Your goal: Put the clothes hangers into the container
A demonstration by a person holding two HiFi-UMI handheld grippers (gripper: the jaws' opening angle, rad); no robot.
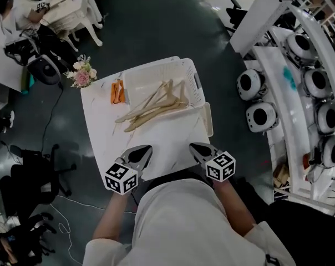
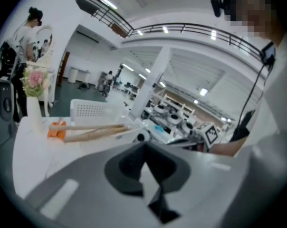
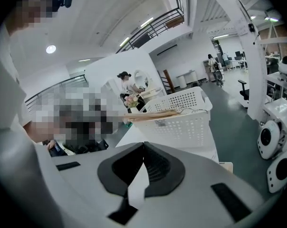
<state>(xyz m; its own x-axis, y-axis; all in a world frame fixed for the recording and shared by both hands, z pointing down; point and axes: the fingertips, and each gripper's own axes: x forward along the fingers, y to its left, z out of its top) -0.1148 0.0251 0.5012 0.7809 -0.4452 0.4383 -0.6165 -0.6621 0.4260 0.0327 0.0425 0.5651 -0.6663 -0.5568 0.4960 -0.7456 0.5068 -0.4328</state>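
Several wooden clothes hangers (image 1: 153, 107) lie in a bundle, their far ends inside the white perforated basket (image 1: 196, 79) and their near ends out on the white table (image 1: 103, 121). My left gripper (image 1: 147, 149) and right gripper (image 1: 194, 147) hover side by side over the table's near edge, well short of the hangers. Both are shut with nothing between the jaws. In the left gripper view the hangers (image 2: 91, 131) stretch across in front of the basket (image 2: 89, 110). Seen from the right gripper, the hangers (image 3: 153, 114) rest on the rim of the basket (image 3: 181, 120).
An orange object (image 1: 118, 91) lies on the table left of the basket, and a vase of pink flowers (image 1: 81, 73) stands at the far left corner. A shelf of white robot heads (image 1: 259, 101) stands to the right. Chairs and cables crowd the floor at left.
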